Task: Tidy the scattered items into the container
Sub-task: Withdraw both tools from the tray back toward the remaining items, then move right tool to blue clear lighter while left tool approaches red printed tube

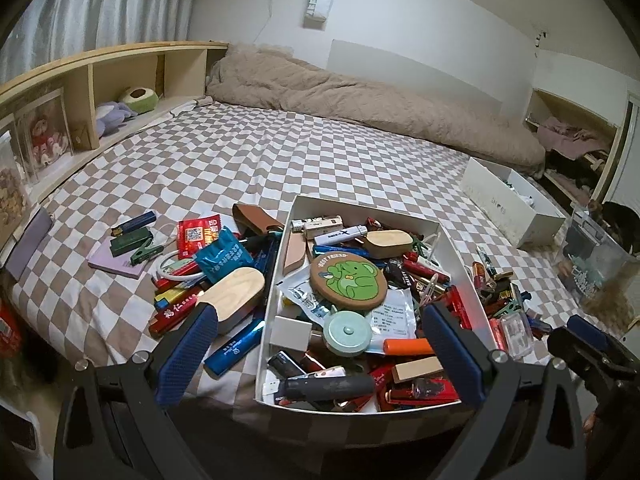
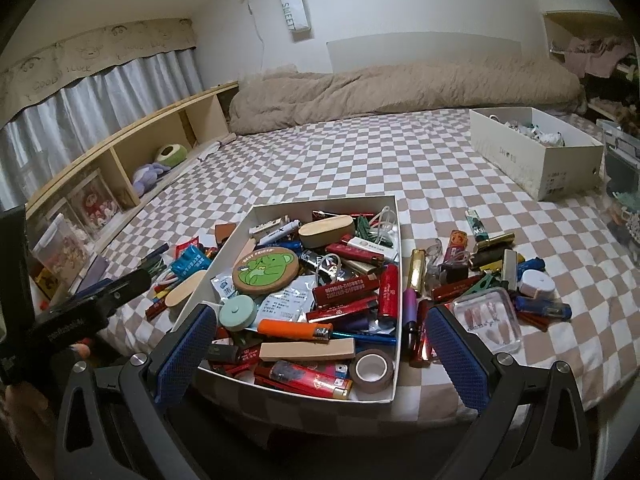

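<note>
A shallow white cardboard box [image 1: 460, 248], nearly full of lighters, sticks and packets, is seen lying on the brown-and-white checked bedsheet [image 1: 280, 160] close to the near edge of the bed, its long axis running from near to far. On top of the contents a round cork coaster with a green cartoon animal [image 1: 349, 280] is laid flat, and an orange lighter [image 2: 294, 330] is laid across the box, its metal head pointing right. Scattered items are left on both sides: to the left a wood-topped oval case [image 1: 234, 294] and a blue foil sachet [image 1: 224, 256], to the right a clear square plastic case [image 2: 488, 316] and a gold tube [image 2: 417, 266] pointing far. Open sheet is left beyond the box up to a rumpled beige quilt [image 1: 360, 100]; a second, taller white box [image 2: 536, 152] stands at the far right. The left gripper [image 1: 320, 344] is held above the near end of the box with its blue-padded fingers spread wide and nothing between them. The right gripper [image 2: 320, 344] is held likewise above the near right corner, jaws apart and empty.
</note>
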`<state>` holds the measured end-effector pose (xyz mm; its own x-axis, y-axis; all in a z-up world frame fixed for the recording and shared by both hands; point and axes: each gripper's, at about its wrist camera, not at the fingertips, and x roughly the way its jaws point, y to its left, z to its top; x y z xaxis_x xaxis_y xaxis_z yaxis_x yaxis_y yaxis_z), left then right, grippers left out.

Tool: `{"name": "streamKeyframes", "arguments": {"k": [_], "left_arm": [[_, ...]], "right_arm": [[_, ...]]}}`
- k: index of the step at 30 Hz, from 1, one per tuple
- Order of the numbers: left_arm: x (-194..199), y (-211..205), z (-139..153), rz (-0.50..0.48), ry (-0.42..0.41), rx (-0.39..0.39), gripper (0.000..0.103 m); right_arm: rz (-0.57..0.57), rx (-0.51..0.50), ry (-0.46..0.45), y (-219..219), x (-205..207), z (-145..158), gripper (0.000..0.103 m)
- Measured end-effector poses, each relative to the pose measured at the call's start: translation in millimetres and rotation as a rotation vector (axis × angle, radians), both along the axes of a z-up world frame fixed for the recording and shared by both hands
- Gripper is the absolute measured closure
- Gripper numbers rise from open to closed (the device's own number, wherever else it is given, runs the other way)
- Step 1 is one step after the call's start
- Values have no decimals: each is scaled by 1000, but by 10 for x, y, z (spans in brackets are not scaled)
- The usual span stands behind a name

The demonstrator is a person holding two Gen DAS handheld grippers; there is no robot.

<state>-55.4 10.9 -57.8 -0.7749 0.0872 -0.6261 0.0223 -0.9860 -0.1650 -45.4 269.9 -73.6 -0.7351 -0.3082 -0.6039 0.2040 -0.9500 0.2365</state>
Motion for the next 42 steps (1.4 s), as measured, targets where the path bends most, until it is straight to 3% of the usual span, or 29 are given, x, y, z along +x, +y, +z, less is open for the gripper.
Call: {"name": "streamKeyframes", "arguments": {"k": [15, 23, 31, 42], "left_arm": [[11, -466, 13, 81, 6, -30, 0], [-32, -754, -104, 127, -42, -22, 0], [-48, -1026, -232, 206, -75, -97, 0], [-59, -1346, -514, 242, -145, -135, 0]], "right_arm": [[-122, -14, -29, 404, -23, -75, 0], [-213, -21, -54, 710, -64, -164, 0], [-266, 50, -73, 912, -114, -259, 0], [-272, 112, -131, 1132, -195, -483, 0]]}}
